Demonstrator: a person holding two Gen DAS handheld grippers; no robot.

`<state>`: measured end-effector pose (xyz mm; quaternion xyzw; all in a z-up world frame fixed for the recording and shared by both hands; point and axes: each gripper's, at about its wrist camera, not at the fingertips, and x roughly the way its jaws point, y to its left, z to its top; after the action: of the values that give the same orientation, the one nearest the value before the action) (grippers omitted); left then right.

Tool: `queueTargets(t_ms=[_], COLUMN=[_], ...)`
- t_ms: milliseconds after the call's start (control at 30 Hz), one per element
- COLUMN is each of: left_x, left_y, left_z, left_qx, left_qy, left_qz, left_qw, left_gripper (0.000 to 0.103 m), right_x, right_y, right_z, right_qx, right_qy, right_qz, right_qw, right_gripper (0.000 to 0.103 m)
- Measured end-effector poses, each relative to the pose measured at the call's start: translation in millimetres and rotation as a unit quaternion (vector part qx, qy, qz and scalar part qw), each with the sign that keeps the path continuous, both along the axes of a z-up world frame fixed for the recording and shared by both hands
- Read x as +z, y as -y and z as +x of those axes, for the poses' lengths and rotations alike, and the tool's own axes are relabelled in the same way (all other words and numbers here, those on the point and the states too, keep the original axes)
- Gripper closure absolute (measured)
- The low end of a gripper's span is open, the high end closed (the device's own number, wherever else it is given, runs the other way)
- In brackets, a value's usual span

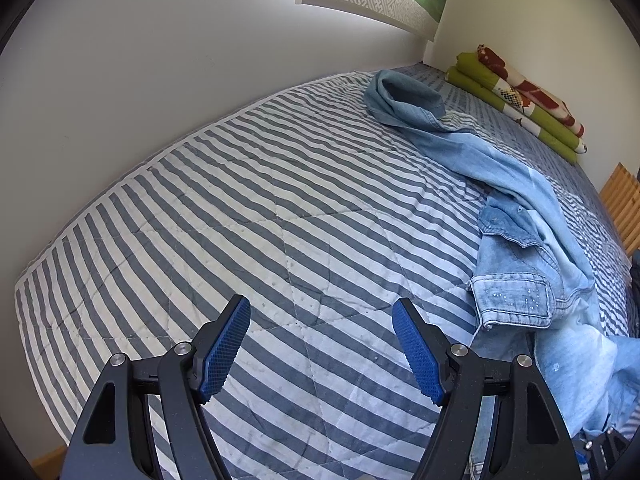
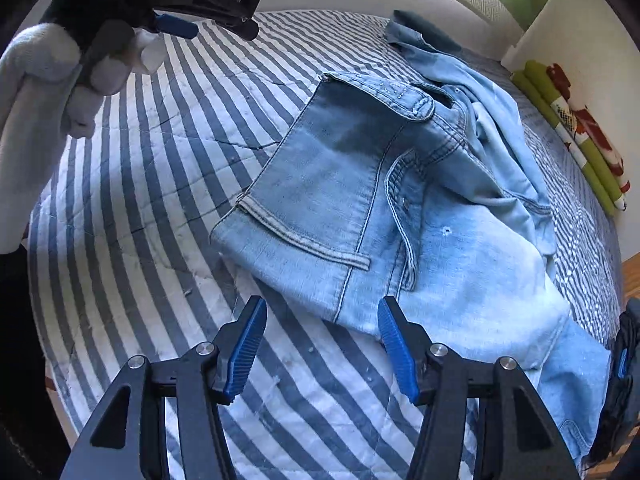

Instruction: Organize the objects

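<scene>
Light blue jeans [image 2: 352,200] lie crumpled on a striped bedspread [image 2: 160,200], waistband toward me, legs trailing to the far right. In the left wrist view the jeans [image 1: 520,248] lie at the right. My right gripper [image 2: 322,308] hovers open just above the near edge of the jeans, with only bedspread between its blue pads. My left gripper [image 1: 321,308] is open over bare bedspread [image 1: 260,220], left of the jeans. In the right wrist view the left gripper [image 2: 224,16] shows at the top left, held by a white-gloved hand [image 2: 52,76].
A folded green and red blanket [image 1: 520,96] lies along the far wall by the bed's head. A wall [image 1: 160,60] borders the bed's far side. A wooden slatted piece [image 1: 624,204] stands at the right edge. Dark cloth [image 2: 624,380] hangs at the right.
</scene>
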<state>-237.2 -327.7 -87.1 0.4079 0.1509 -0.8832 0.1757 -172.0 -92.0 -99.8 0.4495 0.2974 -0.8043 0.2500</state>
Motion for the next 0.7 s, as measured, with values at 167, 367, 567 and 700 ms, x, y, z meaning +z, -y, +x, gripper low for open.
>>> queueTargets(t_ms=[167, 367, 567, 700], left_x=[-1.2, -0.7, 4.6, 10.1], left_y=[3.5, 1.5, -12.8, -36.8], left_z=[-1.1, -0.3, -1.8, -3.4], left_qx=[0.003, -0.013, -0.049, -0.093], left_qy=[-0.001, -0.008, -0.026, -0.043], left_qz=[0.006, 0.004, 0.007, -0.004], left_qw=[1.0000, 0.9999, 0.9985, 0.9947], left_gripper=[0.026, 0.026, 0.026, 0.026], right_x=[-6.2, 38.1, 120.2, 163.3], right_y=[8.0, -4.3, -62.1, -94.9], right_z=[-13.7, -22.5, -36.4, -32.3], right_qx=[-0.016, -0.056, -0.142, -0.182], right_qy=[0.002, -0.044, -0.109, -0.157], right_qz=[-0.011, -0.053, -0.118, -0.125], right_qw=[1.000, 0.996, 0.977, 0.963], right_gripper=[0.074, 0.099, 0.100, 0.100])
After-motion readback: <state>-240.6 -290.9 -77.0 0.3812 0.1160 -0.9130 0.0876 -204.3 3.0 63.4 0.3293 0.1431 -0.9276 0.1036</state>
